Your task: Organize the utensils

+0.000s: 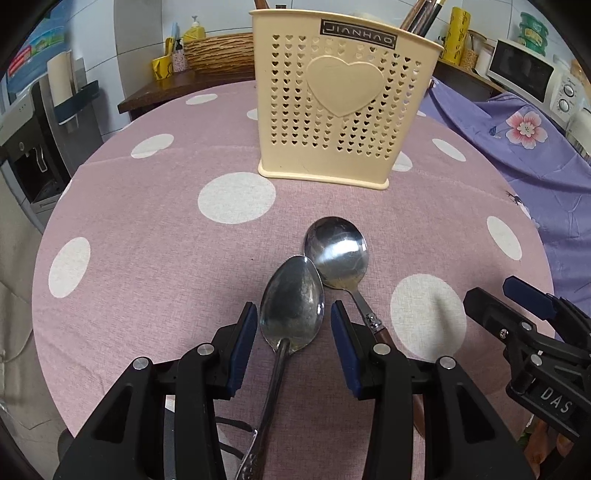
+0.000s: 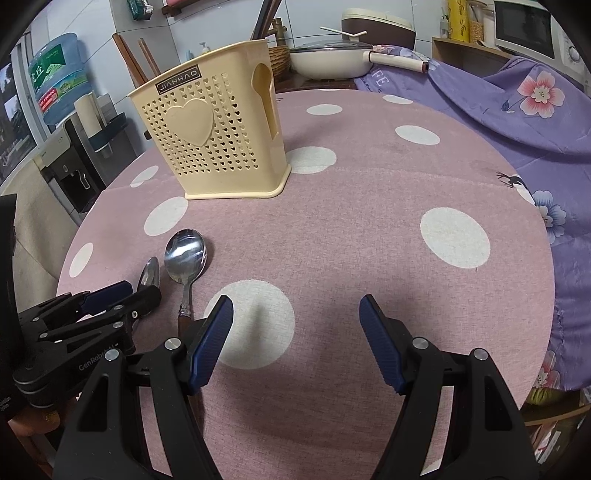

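A cream perforated utensil holder (image 1: 340, 107) with a heart on its front stands on the pink dotted tablecloth (image 1: 155, 229); chopsticks stick out of it. It also shows in the right wrist view (image 2: 214, 136). Two metal spoons lie before it: an all-metal spoon (image 1: 291, 306) and a round spoon with a brown handle (image 1: 338, 251). My left gripper (image 1: 293, 314) is open, its fingers either side of the all-metal spoon's bowl. My right gripper (image 2: 295, 306) is open and empty over the cloth, right of the round spoon (image 2: 184, 254).
A purple flowered cloth (image 2: 517, 122) covers the right side. A white pan (image 2: 332, 59), a rice cooker (image 2: 376, 22) and a microwave (image 2: 528, 26) stand behind. A water dispenser (image 2: 74, 147) stands at the left. The table's edge curves near left.
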